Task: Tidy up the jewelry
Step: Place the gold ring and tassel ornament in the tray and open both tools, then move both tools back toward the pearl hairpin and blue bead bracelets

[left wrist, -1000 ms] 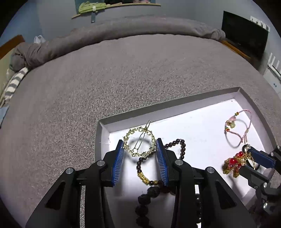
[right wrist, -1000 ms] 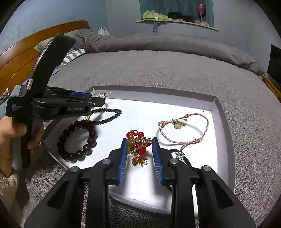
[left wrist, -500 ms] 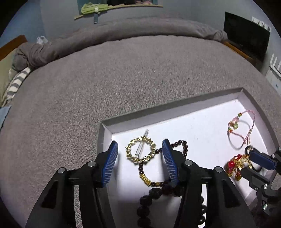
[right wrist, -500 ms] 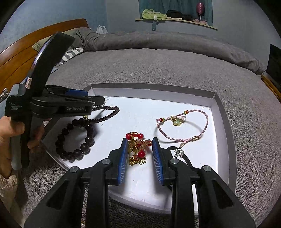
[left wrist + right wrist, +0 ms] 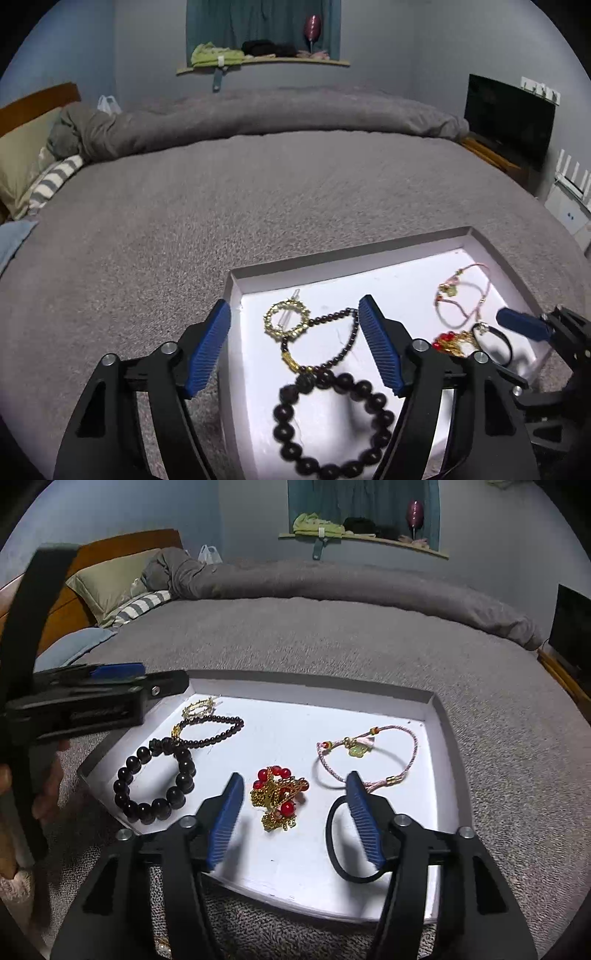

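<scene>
A: Gold and red, that tangled charm cluster [image 5: 279,796] lies in the lower middle of the right wrist view, on the white tray [image 5: 439,716], straight ahead of the right hand-held gripper [image 5: 293,818] and between its spread blue pads.

B: Holding anything?

A: No, both are wide open and empty. The cluster's long axis runs roughly along the fingers, toward the frame's bottom, so I'd judge a straight close would catch it.

B: And the left hand-held gripper [image 5: 295,347]?

A: It hangs over the tray's left corner, nearest the gold wreath ring [image 5: 286,319] and the beaded bracelets. The right one is nearer the cluster.
</scene>
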Action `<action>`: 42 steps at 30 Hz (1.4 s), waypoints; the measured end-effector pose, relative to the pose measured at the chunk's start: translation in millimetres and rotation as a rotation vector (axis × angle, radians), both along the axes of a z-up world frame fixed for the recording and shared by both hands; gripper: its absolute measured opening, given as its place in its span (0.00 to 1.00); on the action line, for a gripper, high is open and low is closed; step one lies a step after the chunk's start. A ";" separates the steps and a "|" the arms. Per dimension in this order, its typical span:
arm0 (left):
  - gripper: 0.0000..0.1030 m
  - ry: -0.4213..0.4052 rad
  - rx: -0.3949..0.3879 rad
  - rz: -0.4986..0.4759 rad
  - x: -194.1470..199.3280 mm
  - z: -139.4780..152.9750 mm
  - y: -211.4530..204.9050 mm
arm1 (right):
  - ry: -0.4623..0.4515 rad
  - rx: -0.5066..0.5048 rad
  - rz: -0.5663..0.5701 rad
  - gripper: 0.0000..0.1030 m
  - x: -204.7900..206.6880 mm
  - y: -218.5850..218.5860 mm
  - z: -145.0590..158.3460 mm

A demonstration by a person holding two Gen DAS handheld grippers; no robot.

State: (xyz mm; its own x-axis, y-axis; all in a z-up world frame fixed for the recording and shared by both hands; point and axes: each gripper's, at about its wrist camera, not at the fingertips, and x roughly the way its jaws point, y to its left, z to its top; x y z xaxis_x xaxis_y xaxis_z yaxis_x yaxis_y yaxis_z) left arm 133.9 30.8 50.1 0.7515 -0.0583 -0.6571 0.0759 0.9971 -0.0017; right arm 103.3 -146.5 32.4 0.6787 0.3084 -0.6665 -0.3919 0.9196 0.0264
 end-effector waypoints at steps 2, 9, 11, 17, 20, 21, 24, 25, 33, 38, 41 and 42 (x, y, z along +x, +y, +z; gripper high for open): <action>0.77 -0.017 0.006 -0.003 -5.8 2.4 -3.2 | -0.033 -0.007 -0.023 0.68 -4.2 -3.7 4.3; 0.83 -0.087 -0.001 0.008 -28.3 11.4 -7.6 | -0.102 -0.036 -0.072 0.88 -14.1 -11.3 10.5; 0.84 -0.098 -0.004 0.007 -36.2 12.7 -8.5 | -0.116 -0.039 -0.086 0.95 -18.5 -16.1 13.6; 0.92 -0.139 -0.009 0.003 -66.8 12.6 -11.1 | -0.137 -0.016 -0.144 0.95 -32.4 -36.5 24.5; 0.93 -0.147 -0.023 -0.005 -78.8 11.4 -11.5 | -0.143 -0.004 -0.163 0.95 -39.2 -43.0 28.0; 0.94 -0.149 -0.029 -0.010 -84.5 10.2 -12.5 | -0.150 -0.003 -0.172 0.95 -42.4 -45.9 29.1; 0.95 -0.153 -0.028 -0.013 -94.5 7.5 -15.0 | -0.154 -0.009 -0.199 0.95 -49.1 -52.6 28.7; 0.95 -0.153 -0.028 -0.014 -98.1 5.8 -16.3 | -0.152 -0.013 -0.217 0.95 -52.5 -57.0 28.0; 0.96 -0.140 -0.022 -0.051 -118.5 -7.1 -30.6 | -0.132 -0.025 -0.289 0.95 -67.2 -80.0 20.3; 0.97 -0.131 0.029 -0.091 -129.2 -17.7 -48.2 | -0.092 -0.012 -0.334 0.95 -78.7 -101.8 17.4; 0.97 -0.131 0.072 -0.114 -137.2 -23.5 -59.9 | -0.082 -0.010 -0.351 0.95 -82.6 -107.8 15.9; 0.97 -0.130 0.077 -0.124 -138.9 -24.7 -62.6 | -0.092 -0.025 -0.364 0.95 -88.3 -112.1 14.7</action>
